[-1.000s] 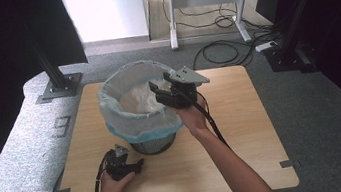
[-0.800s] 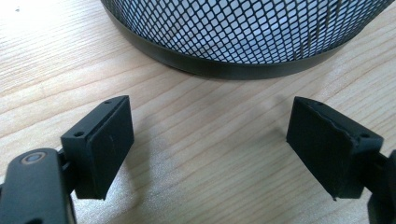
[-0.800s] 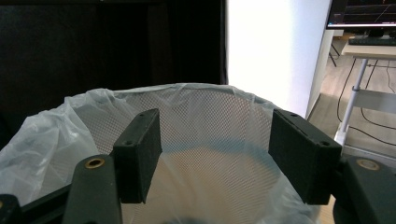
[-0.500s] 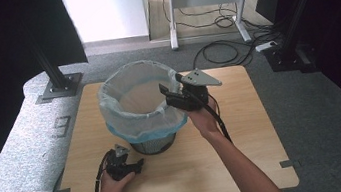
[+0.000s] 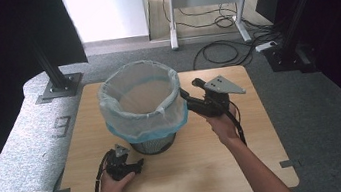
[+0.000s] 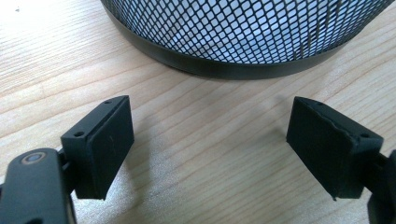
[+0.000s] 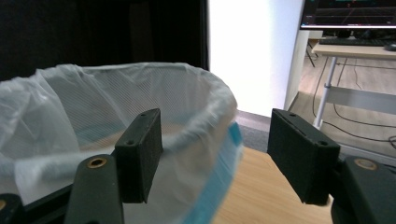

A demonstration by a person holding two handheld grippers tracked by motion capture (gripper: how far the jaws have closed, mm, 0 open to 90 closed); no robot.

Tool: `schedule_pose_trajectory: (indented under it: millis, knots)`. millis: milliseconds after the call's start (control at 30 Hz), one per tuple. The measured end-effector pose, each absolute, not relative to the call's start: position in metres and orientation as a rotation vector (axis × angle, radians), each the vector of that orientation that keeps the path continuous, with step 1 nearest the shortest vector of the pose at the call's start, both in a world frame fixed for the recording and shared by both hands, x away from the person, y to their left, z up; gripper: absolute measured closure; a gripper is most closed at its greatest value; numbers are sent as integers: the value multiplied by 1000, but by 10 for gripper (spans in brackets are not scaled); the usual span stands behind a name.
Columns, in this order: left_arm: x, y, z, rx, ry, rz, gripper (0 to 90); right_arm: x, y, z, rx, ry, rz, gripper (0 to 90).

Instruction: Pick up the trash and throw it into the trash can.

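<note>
The right gripper [image 5: 185, 97] is hovering open at the bag's [image 5: 141, 111] rim on the mesh bin [image 5: 151, 143] at mid-table; the left gripper [image 5: 137, 164] is resting open beside its base. Left gripper view — mesh wall just ahead. Right gripper view — thin, translucent film, blue-edged; a careless pinch could tear it or tip the bin.

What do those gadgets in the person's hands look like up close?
Both are black. The right gripper carries a grey three-cornered plate on top and trails a black cable along the bare forearm. The left gripper also trails a black cable. Each ends in two flat, blocky black pads with small screw holes.
</note>
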State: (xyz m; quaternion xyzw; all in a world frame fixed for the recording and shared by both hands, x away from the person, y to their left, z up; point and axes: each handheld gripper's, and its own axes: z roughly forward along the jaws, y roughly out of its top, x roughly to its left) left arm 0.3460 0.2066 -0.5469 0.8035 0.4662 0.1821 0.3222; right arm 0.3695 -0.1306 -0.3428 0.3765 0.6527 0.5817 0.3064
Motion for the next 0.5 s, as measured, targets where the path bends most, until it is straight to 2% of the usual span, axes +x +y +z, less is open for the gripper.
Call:
schedule_pose_trajectory:
  millis: [500]
  knots:
    - [346, 207, -547, 2109, 1224, 478, 147, 355, -187, -387, 1123, 1722, 1463, 351]
